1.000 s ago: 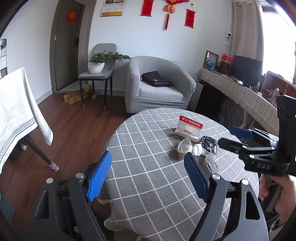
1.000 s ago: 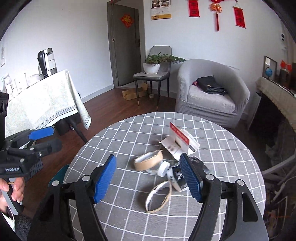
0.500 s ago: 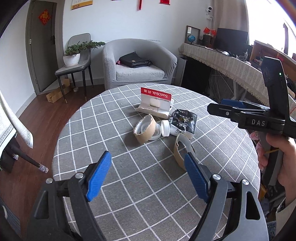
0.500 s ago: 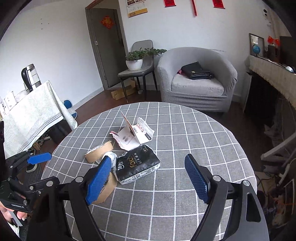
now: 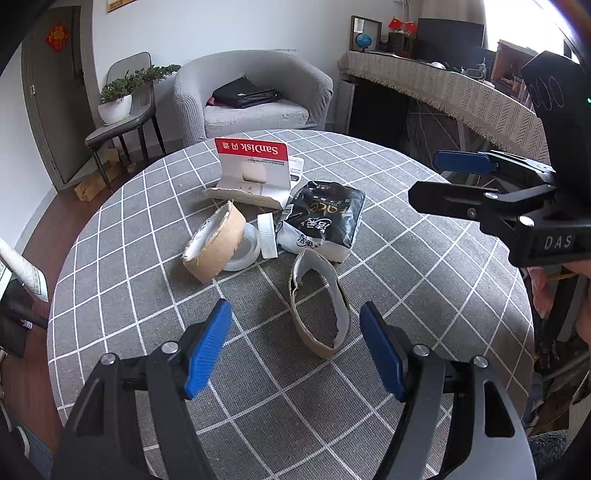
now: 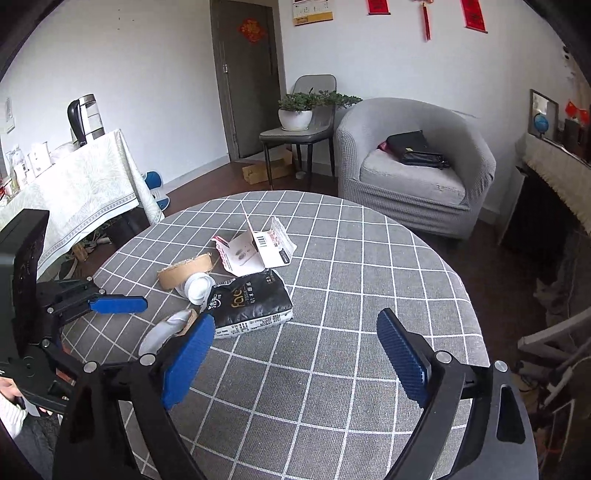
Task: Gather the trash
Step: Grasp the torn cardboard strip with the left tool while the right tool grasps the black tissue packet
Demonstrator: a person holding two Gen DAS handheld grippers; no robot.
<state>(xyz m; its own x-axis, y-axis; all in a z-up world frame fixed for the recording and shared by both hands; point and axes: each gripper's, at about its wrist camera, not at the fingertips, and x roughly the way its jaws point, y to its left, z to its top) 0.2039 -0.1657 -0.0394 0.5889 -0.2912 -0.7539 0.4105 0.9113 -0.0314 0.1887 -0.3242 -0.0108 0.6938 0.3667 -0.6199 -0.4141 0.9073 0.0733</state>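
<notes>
- Left gripper (image 5: 295,343): jaws apart and just been closing, nothing pressed; the flattened cardboard ring (image 5: 320,302) lies just ahead between the tips.
- Right gripper (image 6: 295,350): jaws wide, just been opening, empty; black tissue pack (image 6: 251,302) just ahead-left.

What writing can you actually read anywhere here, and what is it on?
"SanDisk": red strip of the opened card package.
"face" and "TISSUE": black tissue pack.
"DAS": side of the right gripper.
Barcode and small print on the package flap, and the wall calendar: too small to read.
</notes>
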